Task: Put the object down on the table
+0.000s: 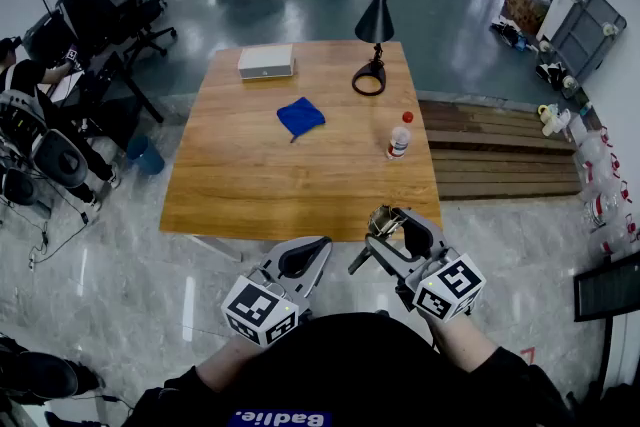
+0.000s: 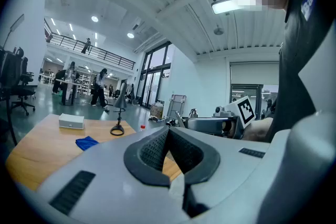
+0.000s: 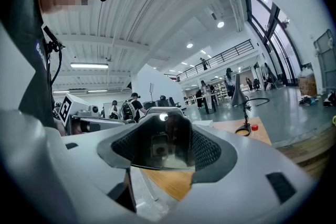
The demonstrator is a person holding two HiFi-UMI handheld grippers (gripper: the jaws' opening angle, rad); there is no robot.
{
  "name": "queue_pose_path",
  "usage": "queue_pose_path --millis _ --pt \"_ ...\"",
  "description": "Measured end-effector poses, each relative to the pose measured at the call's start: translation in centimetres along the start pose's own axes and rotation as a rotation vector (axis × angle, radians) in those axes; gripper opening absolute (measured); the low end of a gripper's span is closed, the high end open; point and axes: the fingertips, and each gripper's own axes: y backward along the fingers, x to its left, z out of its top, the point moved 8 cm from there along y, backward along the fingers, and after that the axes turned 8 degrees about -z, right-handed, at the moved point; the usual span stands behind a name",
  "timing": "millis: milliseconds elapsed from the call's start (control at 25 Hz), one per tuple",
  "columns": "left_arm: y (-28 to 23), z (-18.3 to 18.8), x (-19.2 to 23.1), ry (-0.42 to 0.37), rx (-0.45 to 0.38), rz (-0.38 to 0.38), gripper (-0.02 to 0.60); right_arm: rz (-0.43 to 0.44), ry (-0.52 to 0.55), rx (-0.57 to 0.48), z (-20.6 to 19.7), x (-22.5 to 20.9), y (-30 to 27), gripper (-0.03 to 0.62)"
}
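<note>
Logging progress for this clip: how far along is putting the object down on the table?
Done: nothing yet. In hand: the right gripper holds a shiny object between its jaws, up in the air by the near edge of the table. The left gripper is shut and empty. Still to do: lower the object onto the wood and open the jaws.

Small glossy object (image 3: 161,150) in the right gripper (image 3: 169,140), kind unclear, red-capped clear plastic bottle (image 1: 400,137), label too small to read, person's black sleeves (image 1: 200,383) cut by bottom edge
</note>
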Motion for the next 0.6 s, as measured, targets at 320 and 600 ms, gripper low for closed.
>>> queue_pose_path --millis 320,600 --pt "0.24 0.12 -0.11 0.0 0.004 -0.004 0.007 -0.006 -0.009 0.002 0.04 0.19 0.02 0.29" --pt "0.41 0.06 -0.2 0.007 0.006 -0.003 0.008 0.007 -0.005 0.0 0.17 0.34 -0.07 0.291"
